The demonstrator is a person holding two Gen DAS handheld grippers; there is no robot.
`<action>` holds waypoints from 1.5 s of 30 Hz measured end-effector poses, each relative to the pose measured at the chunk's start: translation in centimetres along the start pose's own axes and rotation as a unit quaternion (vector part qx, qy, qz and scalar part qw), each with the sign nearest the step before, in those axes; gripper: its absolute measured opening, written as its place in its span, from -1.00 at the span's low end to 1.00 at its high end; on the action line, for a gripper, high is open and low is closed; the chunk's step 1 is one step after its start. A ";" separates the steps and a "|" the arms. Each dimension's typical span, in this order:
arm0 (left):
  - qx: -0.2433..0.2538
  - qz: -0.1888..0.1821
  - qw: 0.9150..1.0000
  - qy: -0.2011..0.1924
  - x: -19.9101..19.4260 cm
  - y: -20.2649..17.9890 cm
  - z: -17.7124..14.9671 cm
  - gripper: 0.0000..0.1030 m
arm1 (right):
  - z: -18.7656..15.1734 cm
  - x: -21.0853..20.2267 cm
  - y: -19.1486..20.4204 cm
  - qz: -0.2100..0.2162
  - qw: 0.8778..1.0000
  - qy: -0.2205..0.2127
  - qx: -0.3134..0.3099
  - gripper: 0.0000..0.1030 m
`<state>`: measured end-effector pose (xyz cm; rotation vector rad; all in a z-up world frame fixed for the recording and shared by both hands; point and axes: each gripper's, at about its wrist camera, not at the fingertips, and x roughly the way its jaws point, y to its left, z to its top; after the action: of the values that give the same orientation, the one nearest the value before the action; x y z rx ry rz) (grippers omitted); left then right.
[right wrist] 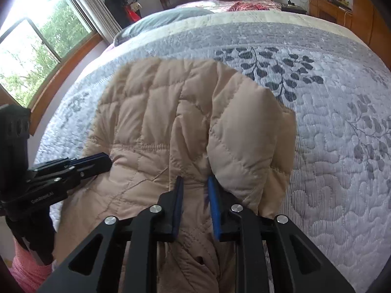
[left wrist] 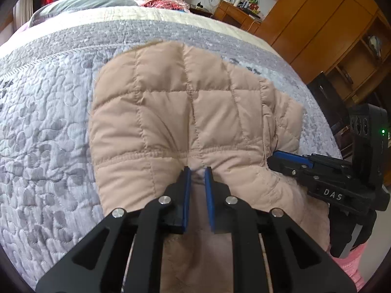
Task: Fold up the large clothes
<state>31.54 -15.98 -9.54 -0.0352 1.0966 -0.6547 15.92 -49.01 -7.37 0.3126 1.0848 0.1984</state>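
Observation:
A beige quilted puffer jacket (left wrist: 176, 112) lies on the bed, also in the right wrist view (right wrist: 166, 122). My left gripper (left wrist: 198, 171) is shut on a bunched fold at the jacket's near edge, fabric pinched between its blue pads. It shows from the side in the right wrist view (right wrist: 102, 161). My right gripper (right wrist: 195, 183) is shut on jacket fabric a little to the right, with a puffy fold draped over its right finger. It shows from the side in the left wrist view (left wrist: 276, 158), at the jacket's right edge.
The bed has a grey-white quilted cover (right wrist: 330, 134) with leaf print. A grey pillow (right wrist: 166, 17) and red cloth (right wrist: 246, 6) lie at the head. A window (right wrist: 36, 48) is left; wooden cabinets (left wrist: 330, 24) and a desk (left wrist: 234, 12) are right.

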 end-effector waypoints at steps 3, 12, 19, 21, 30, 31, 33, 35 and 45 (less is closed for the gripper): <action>-0.005 -0.018 1.000 -0.017 -3.0 0.3 -0.1 -0.44 | -0.4 -3.2 0.2 0.025 0.999 -0.034 -0.007 -0.13; -0.047 -0.016 0.998 -0.039 -7.0 6.6 -2.7 0.33 | -3.3 -6.6 -5.1 0.104 0.992 -0.034 0.055 0.63; -0.098 -0.110 0.989 -0.011 -4.2 9.2 -5.0 0.39 | -5.4 -2.3 -8.1 0.197 0.973 0.013 0.119 0.70; -0.100 -0.127 0.987 -0.010 -3.6 9.1 -5.1 0.42 | -5.5 -1.4 -8.4 0.215 0.968 0.017 0.129 0.71; -0.094 -0.161 0.982 0.002 -0.3 7.5 -4.7 0.68 | -4.9 2.5 -8.0 0.256 0.957 0.036 0.129 0.79; -0.091 -0.159 0.983 0.001 -0.3 7.0 -4.6 0.68 | -4.7 2.7 -7.6 0.255 0.959 0.033 0.119 0.79; -0.075 -0.147 0.986 -0.006 -0.5 6.0 -4.8 0.59 | -4.4 2.9 -6.4 0.249 0.963 0.030 0.101 0.71; -0.065 -0.143 0.988 -0.013 -0.8 5.5 -4.8 0.37 | -4.2 3.4 -5.3 0.258 0.962 0.034 0.087 0.59; -0.045 -0.153 0.985 -0.066 -4.9 5.2 -4.6 -0.09 | -1.5 1.3 -1.2 0.262 0.965 0.004 0.023 -0.10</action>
<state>28.80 -7.96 -9.51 -0.3256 1.0007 -0.8650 15.17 -49.45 -9.55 0.6399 0.9971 0.6470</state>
